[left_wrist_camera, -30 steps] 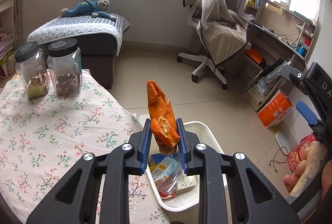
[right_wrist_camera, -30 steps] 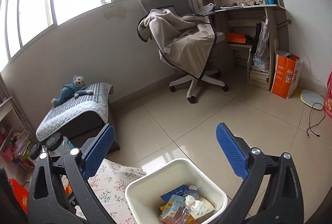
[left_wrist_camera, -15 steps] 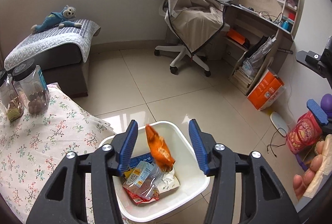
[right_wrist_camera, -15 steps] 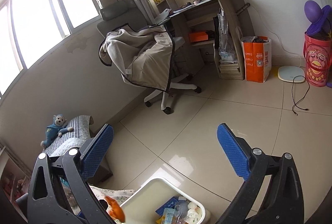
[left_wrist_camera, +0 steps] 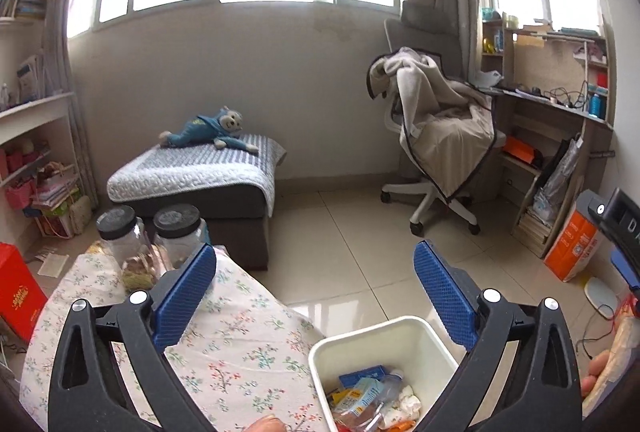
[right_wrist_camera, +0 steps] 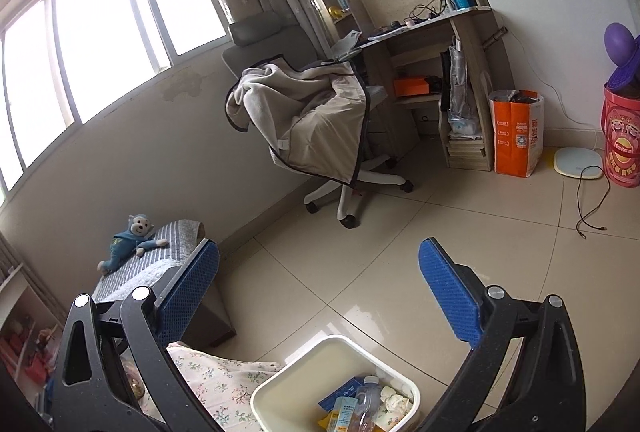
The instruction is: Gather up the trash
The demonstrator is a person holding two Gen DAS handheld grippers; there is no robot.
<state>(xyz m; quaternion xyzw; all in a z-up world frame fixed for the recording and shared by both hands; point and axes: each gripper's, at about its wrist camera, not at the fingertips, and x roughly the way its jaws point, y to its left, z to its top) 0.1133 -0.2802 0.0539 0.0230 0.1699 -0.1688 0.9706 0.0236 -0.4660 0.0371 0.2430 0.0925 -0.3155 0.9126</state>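
In the left wrist view we see our left gripper [left_wrist_camera: 315, 268] with its 2 blue-padded fingers [left_wrist_camera: 182, 296] spread wide and nothing between them. Below them stands the white bin [left_wrist_camera: 420, 340], right against the edge of the table [left_wrist_camera: 240, 344] with the flowered cloth. The trash [left_wrist_camera: 372, 400] lies inside the bin: a blue carton, a clear bottle, crumpled white paper and a bit of orange at the bottom edge (we cannot tell what that bit is). 2 jars [left_wrist_camera: 176, 244] with dark lids stand at the far end of the table, partly behind the left finger. Farther off, a toy monkey [left_wrist_camera: 208, 130] lies on a low bed [left_wrist_camera: 200, 176], and a blanket hangs over the office chair [left_wrist_camera: 436, 136] near the desk [left_wrist_camera: 552, 104]. In the right wrist view our right gripper [right_wrist_camera: 319, 272] is likewise wide apart and holds nothing. The bin [right_wrist_camera: 280, 388] sits low between its fingers, with the trash [right_wrist_camera: 368, 408] in it and the table [right_wrist_camera: 216, 384] touching its left side. An orange paper bag [right_wrist_camera: 516, 136] stands on the floor beside the desk [right_wrist_camera: 432, 32].
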